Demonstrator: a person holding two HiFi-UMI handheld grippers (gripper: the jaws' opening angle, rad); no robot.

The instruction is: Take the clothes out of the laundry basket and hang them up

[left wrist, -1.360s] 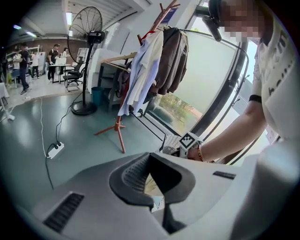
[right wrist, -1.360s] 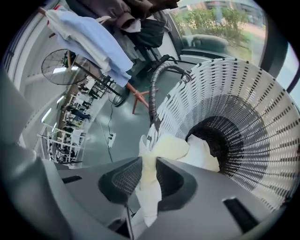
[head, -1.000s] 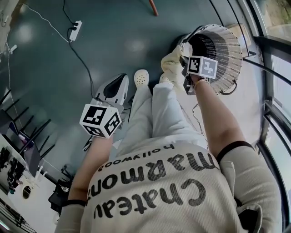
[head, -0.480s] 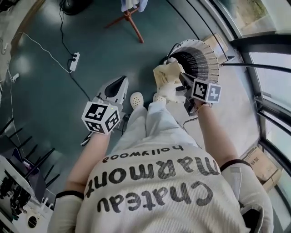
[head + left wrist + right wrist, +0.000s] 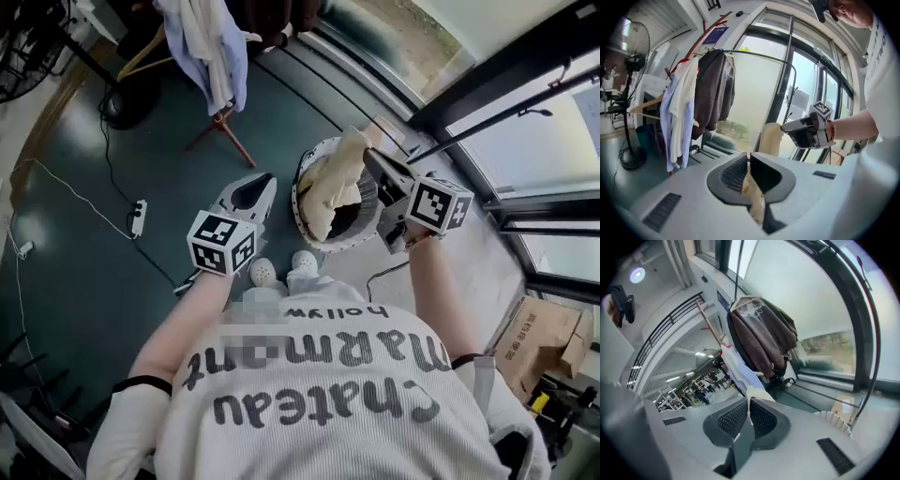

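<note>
View from above a standing person with a gripper in each hand. The right gripper (image 5: pixel 370 157) is closed tight on the top edge of a cream garment (image 5: pixel 333 187). The garment hangs down from it in loose folds over the mouth of a white laundry basket (image 5: pixel 298 202) on the floor. Whether its lower end touches the basket cannot be told. In the right gripper view, a fold of the cream cloth (image 5: pixel 757 393) pokes out just past the closed gripper (image 5: pixel 749 404).

The left gripper (image 5: pixel 262 183) is held beside the basket, clear of the garment. Its jaws are pressed together and it carries no clothing. In the left gripper view, its tip (image 5: pixel 748 161) points across at the hanging garment (image 5: pixel 771 138).

Beyond the basket stands a wooden clothes rack (image 5: pixel 225 131) by tall windows. A dark jacket (image 5: pixel 715 91) and pale shirts (image 5: pixel 677 122) hang on it. A power strip (image 5: pixel 139 217) lies on the dark floor (image 5: pixel 94 122).
</note>
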